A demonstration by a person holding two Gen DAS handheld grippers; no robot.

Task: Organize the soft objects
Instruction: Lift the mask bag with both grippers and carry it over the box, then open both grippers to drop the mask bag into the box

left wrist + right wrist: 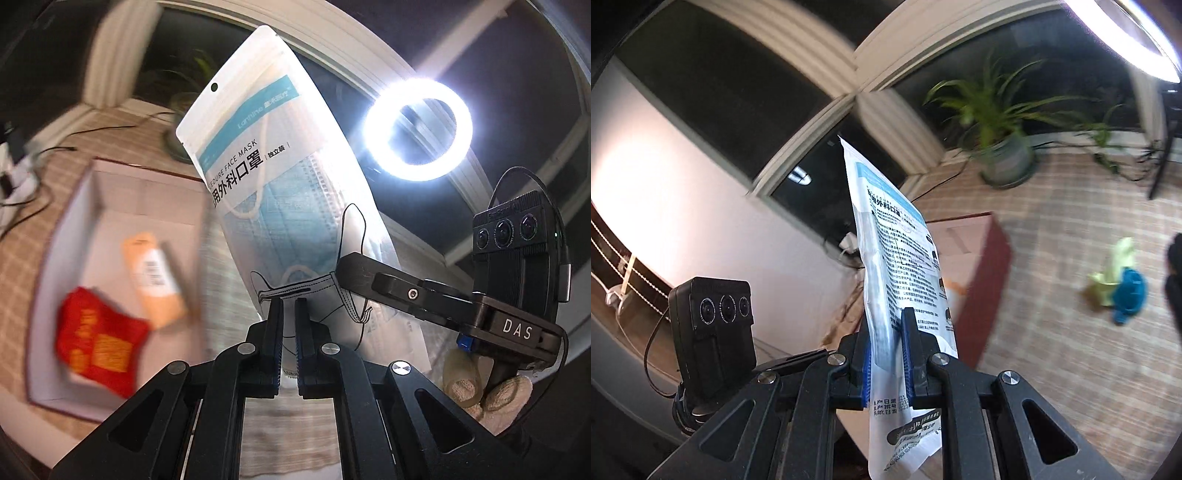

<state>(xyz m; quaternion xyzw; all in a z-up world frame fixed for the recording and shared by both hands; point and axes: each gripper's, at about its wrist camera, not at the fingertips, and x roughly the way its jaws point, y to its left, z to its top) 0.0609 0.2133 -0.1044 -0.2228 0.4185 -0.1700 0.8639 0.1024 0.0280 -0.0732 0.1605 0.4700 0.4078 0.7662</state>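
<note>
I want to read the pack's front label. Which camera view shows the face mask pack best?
The left wrist view: the face mask pack shows its whole printed front and the blue masks inside. The right wrist view shows the pack nearly edge-on, with only its small-print back.

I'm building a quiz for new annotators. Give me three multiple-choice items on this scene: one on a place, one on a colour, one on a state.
1. Where does the red packet lie?
A. in the box
B. beside the plant pot
C. on the windowsill

2. What colour is the band on the mask pack?
A. red
B. light blue
C. yellow

3. How is the right gripper?
A. open and empty
B. shut on the mask pack
C. shut on the red packet

Answers: 1 A, it rests on the box floor beside an orange packet; 2 B, the printed band is light blue; 3 B, both pads press the pack.
</note>
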